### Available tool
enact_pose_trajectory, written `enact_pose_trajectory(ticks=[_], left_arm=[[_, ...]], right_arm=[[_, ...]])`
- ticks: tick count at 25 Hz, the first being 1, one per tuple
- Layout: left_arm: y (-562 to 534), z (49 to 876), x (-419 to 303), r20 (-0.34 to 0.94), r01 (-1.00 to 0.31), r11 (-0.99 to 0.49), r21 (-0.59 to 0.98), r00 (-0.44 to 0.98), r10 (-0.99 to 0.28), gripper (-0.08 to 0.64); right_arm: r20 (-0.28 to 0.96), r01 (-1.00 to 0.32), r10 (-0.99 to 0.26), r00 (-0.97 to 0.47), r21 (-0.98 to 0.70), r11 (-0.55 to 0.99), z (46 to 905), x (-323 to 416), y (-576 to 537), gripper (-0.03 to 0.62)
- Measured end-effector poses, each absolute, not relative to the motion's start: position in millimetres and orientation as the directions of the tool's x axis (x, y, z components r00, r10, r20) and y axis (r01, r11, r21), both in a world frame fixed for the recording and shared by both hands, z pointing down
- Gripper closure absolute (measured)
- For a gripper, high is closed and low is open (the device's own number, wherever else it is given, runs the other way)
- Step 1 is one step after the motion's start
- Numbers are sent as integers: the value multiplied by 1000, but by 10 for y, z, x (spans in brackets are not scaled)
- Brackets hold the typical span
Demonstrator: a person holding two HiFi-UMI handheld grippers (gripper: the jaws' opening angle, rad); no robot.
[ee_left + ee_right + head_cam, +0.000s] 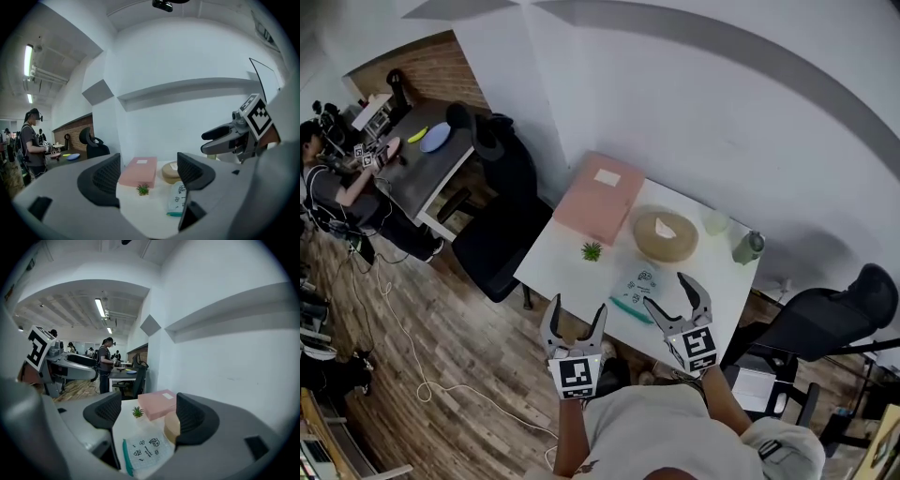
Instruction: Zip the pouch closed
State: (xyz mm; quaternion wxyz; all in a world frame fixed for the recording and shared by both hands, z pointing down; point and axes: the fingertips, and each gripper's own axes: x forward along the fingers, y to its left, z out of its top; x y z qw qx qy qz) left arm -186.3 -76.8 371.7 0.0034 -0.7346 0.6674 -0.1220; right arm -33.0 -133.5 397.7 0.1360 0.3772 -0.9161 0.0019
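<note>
L claw point(578, 305), R claw point(665, 289) spread — pouch point(637, 284) lies on table point(562, 267).

Part of the pouch point(176, 199) behind a jaw of the left gripper point(149, 173); zip point(174, 213) detail too small

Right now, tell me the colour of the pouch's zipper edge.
Teal, along the pale doodle-printed flat pouch; clearest in the right gripper view.

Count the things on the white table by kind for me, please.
Pink box: 1
Round tan container: 1
Small plant: 1
Pouch: 1
Pale cup: 1
Green bottle: 1
Total: 6
</note>
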Motion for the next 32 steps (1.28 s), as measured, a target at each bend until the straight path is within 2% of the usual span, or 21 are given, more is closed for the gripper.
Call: enact_pose_trajectory(ticks=[8,18,32], left_arm=[[-1271,3870,-2116,197,-963,-234,-134,205,-959,189],[-1689,4210,-1988,242,-900,-427,-84,398,-885,195],[-1617,4861,-1542,355,-844,-536,-18,495,-793,213]], right_arm=[[290,-768,-761,-581,113,630,4066,-515,-1630,227],[371,-862,-829,-418,125,491,4337,-326,-1746,233],[494,-868,-783,-377,108,485,4889,14,-1568,281]])
